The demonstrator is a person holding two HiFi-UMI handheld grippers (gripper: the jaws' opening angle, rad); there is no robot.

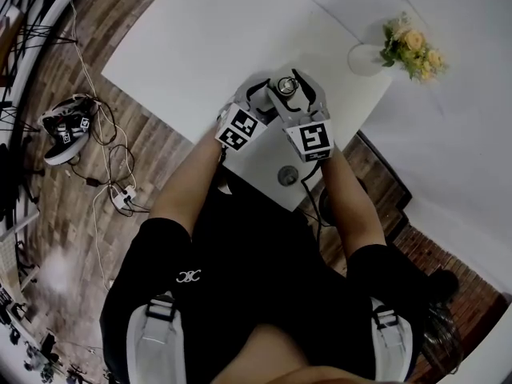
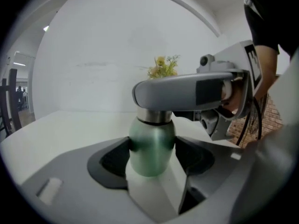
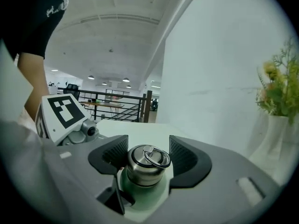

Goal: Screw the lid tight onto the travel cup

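Travel cup (image 2: 150,160) upright at table (image 1: 200,46) near edge, long axis vertical | left gripper (image 2: 152,146) clamped on its green body | right gripper (image 3: 144,157) closed round steel lid (image 3: 142,171) directly above | I judge next: twist right gripper about that axis.

There are two grippers, the left gripper (image 2: 152,149) and the right gripper (image 3: 144,161), and each carries one marker cube, making two: the left cube (image 1: 240,128) and the right cube (image 1: 312,138). Between the grippers there is one green travel cup (image 2: 150,141) with one steel lid (image 3: 142,166), and the lid bears a single ring. There is also one white table (image 1: 200,46), one vase (image 1: 364,59) holding one bunch of flowers (image 1: 413,48), one small round grey object (image 1: 288,175) near the table's edge, and one person with two bare forearms.
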